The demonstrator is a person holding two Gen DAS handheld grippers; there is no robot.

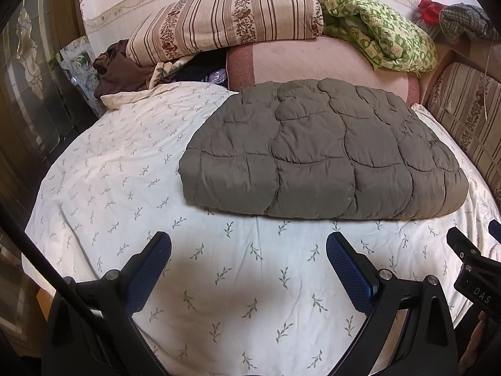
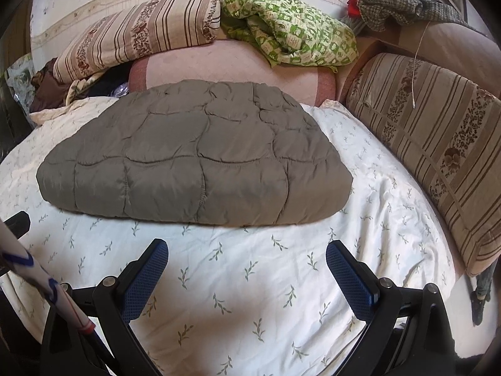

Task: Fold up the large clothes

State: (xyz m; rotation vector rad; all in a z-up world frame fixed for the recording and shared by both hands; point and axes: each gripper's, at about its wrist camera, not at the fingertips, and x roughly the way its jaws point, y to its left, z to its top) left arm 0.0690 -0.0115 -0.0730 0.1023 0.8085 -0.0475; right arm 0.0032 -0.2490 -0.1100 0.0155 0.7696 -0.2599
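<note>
You held left gripper and right gripper apart, empty, above bed; folded quilted garment lay at 12 o'clock, likely awaiting next fold.

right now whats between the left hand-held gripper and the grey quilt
Only bare leaf-print sheet, seen in the left wrist view. The left hand-held gripper is open, short of the quilt.
</note>
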